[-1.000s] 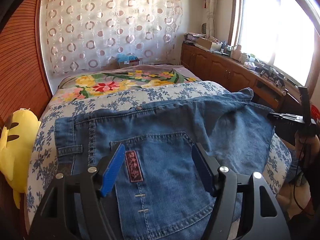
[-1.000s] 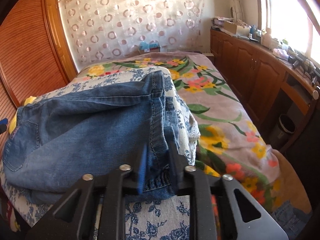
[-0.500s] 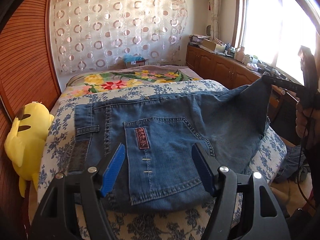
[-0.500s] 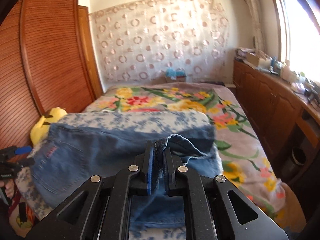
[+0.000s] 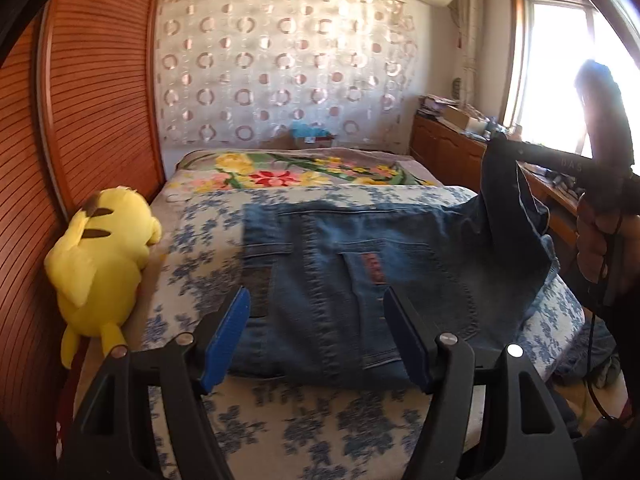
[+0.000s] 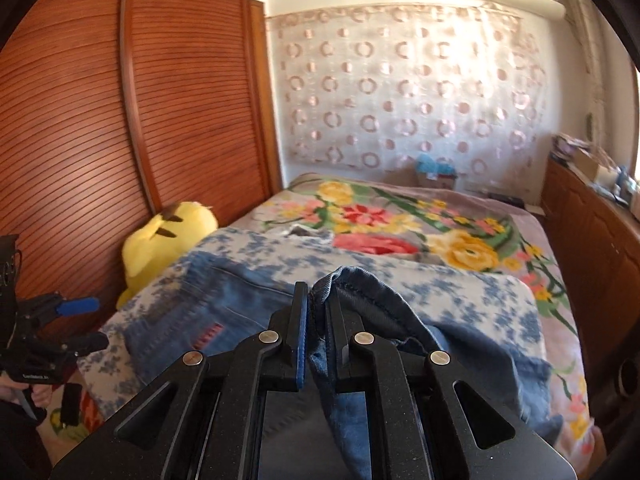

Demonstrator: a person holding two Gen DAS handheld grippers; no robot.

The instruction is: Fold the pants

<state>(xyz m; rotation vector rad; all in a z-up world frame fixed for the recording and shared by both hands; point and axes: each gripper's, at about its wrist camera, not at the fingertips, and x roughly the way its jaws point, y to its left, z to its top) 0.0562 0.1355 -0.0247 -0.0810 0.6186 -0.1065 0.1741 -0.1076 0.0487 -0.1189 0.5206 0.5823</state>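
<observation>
Right wrist view: right gripper (image 6: 316,320), clamped on the jeans (image 6: 236,312) hem, has lifted it since 1 second ago. Left gripper (image 5: 316,336) gapes empty above jeans on the floral bed (image 5: 320,432).

The faded blue denim pants (image 5: 360,280) carry a small red patch with dark marks on the back pocket, and darker blue at the raised hem (image 6: 352,284). Under them lies a white bedspread printed with blue flowers (image 5: 320,432). Farther off, a mauve-grey blanket (image 6: 460,216) shows yellow, red and pink blooms with green leaves. A bright yellow plush toy with dark-tipped ears (image 5: 100,264) sits at the left against the reddish-brown slatted wooden wardrobe (image 6: 140,120). The pale sheer curtain with pink rings (image 5: 280,80) covers the far wall. Both grippers are black with blue pads (image 5: 228,332).
</observation>
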